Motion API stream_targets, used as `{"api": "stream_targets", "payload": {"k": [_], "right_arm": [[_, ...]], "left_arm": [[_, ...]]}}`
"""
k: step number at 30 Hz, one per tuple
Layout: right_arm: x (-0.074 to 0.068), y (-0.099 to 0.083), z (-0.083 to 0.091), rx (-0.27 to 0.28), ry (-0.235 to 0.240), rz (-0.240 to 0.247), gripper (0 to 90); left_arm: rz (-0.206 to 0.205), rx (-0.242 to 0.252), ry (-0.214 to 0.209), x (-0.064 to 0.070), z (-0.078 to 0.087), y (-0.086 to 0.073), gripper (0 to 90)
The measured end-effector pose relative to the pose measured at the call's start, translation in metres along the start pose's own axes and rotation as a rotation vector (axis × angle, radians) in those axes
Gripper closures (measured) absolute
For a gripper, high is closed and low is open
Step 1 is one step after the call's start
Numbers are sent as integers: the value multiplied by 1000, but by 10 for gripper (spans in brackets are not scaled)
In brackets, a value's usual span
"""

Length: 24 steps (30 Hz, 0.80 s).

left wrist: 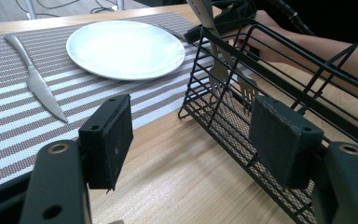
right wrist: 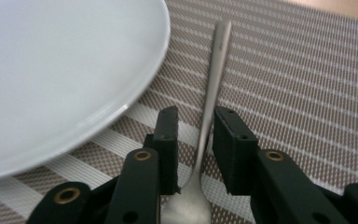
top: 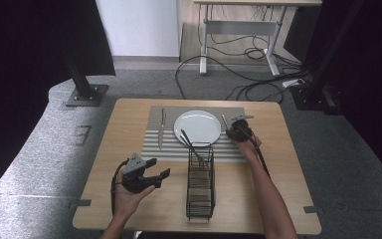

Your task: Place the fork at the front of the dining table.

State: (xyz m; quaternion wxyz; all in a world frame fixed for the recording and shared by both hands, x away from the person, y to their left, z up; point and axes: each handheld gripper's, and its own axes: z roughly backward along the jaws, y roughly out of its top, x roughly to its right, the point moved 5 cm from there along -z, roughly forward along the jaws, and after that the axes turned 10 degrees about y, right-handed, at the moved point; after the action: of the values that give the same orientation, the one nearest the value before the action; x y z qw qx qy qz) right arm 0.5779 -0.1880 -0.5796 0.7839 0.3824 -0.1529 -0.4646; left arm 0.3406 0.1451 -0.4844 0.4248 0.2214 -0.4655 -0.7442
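A white plate (top: pixel 197 126) (left wrist: pixel 126 46) (right wrist: pixel 51 70) sits on a striped placemat (top: pixel 229 149) (right wrist: pixel 298 84). A knife (top: pixel 161 130) (left wrist: pixel 37 84) lies left of it. To the plate's right a spoon (top: pixel 224 120) (right wrist: pixel 214 70) lies flat on the mat. My right gripper (top: pixel 231 130) (right wrist: pixel 196 116) straddles the spoon's handle, its jaws a little apart and not clamped on it. A black wire basket (top: pixel 200 184) (left wrist: pixel 223 121) holds two forks (top: pixel 191 144) (left wrist: pixel 221 70). Left of the basket, my left gripper (top: pixel 160 168) (left wrist: pixel 193 140) hovers wide open and holds nothing.
The basket stands lengthwise in the table's front middle, between my two forearms. Bare wood lies to the left and right of the placemat (left wrist: pixel 9 121). Beyond the table are a stand base (top: pixel 85 94), cables and a desk frame on the floor.
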Motion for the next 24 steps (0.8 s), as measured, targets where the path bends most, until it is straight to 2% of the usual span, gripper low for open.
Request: {"api": "stream_targets", "payload": {"k": [2, 4, 7, 13, 16, 19, 24], "right_arm": [[1, -1, -1, 5, -9, -20, 764], [1, -1, 0, -2, -35, -15, 827], [4, -2, 3, -4, -81, -39, 844], [18, -11, 14, 35, -142, -147, 848], [21, -15, 17, 46, -181, -164, 848], [21, -17, 19, 63, -188, -190, 848], [13, -15, 19, 58, -134, -201, 813]], "left_arm": [[1, 1, -1, 0, 0, 0, 306], [1, 1, 0, 0, 0, 0, 306], [0, 1, -1, 0, 1, 0, 306], [0, 4, -2, 0, 1, 1, 307], [0, 3, -4, 0, 0, 1, 307], [-2, 2, -5, 0, -1, 1, 307], [-5, 2, -8, 1, -2, 2, 307]]}}
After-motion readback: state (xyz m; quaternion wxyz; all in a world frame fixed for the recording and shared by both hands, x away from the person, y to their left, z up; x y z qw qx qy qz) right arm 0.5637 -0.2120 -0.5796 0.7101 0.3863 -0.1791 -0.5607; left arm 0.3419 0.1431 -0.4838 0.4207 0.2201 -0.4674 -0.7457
